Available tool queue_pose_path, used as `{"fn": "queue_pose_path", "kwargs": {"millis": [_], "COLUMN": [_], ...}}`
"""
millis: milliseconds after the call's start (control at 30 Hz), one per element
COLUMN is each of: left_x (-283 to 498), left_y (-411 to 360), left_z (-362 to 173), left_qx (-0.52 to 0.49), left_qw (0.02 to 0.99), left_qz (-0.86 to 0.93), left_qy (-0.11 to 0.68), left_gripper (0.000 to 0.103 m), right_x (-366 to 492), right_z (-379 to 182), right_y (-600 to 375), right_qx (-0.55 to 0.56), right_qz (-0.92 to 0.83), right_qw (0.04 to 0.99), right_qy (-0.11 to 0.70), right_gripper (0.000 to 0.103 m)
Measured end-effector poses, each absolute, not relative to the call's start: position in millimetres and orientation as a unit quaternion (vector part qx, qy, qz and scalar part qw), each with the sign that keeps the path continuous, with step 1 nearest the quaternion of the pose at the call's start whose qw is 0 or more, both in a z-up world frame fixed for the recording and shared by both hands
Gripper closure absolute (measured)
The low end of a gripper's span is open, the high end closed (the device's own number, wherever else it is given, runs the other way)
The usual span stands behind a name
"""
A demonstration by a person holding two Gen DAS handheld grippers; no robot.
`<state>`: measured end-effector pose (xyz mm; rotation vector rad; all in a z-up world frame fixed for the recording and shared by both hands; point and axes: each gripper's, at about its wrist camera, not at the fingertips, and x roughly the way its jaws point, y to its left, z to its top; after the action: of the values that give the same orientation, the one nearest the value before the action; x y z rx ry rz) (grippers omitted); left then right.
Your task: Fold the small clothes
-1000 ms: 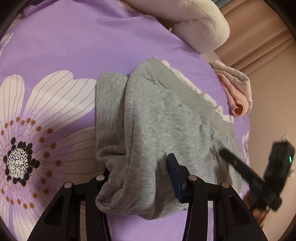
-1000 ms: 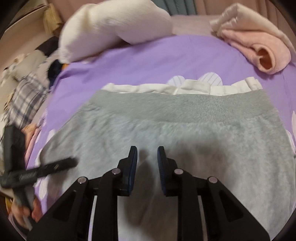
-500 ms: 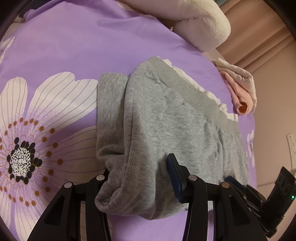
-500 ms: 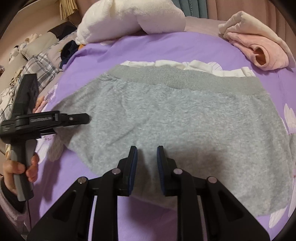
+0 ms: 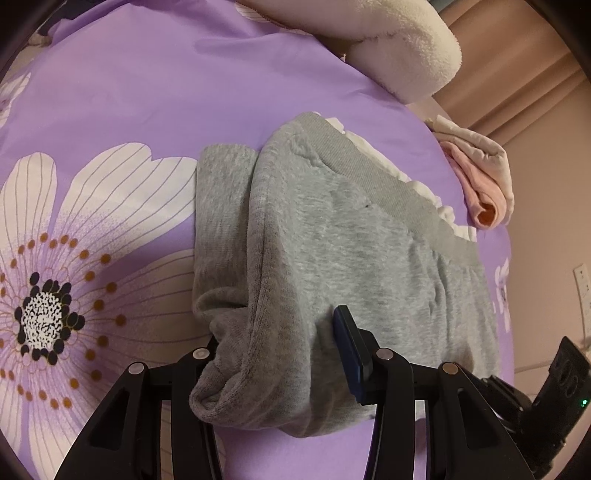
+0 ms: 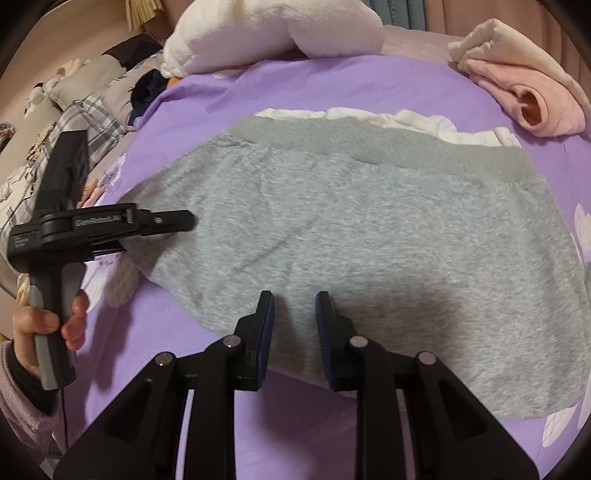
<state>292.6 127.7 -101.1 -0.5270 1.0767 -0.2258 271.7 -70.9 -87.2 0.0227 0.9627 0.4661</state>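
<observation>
Grey fleece shorts lie flat on the purple flowered bedspread, ribbed waistband at the far side, over a white garment. In the left wrist view the shorts have one side folded over. My left gripper has its jaws wide apart, and the folded corner of the shorts lies between them. The left gripper also shows in the right wrist view. My right gripper is held just above the near hem, jaws slightly apart and holding nothing.
A rolled pink garment lies at the far right of the bed. A white plush pillow sits at the far edge. Plaid and grey bedding is piled at the left. A curtain and wall stand beyond the bed.
My right gripper has pulled back toward the near hem, so more of the shorts shows. The left gripper has stayed at the folded corner with jaws wide.
</observation>
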Motion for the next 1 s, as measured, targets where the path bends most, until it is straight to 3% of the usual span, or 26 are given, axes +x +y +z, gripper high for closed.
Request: {"fn": "queue_pose_path", "kwargs": {"millis": [1000], "left_x": [291], "left_y": [125], "left_z": [-95], "left_qx": [-0.237], "left_qw": [0.828], "left_qz": [-0.1], "left_qy": [0.499], "left_gripper": [0.058], "right_x": [281], "right_z": [-97], "right_y": [-64], "right_qx": [-0.003], "right_qz": [0.208], "right_qw": [0.863], "right_qy": [0.46], "right_gripper": [0.081]}}
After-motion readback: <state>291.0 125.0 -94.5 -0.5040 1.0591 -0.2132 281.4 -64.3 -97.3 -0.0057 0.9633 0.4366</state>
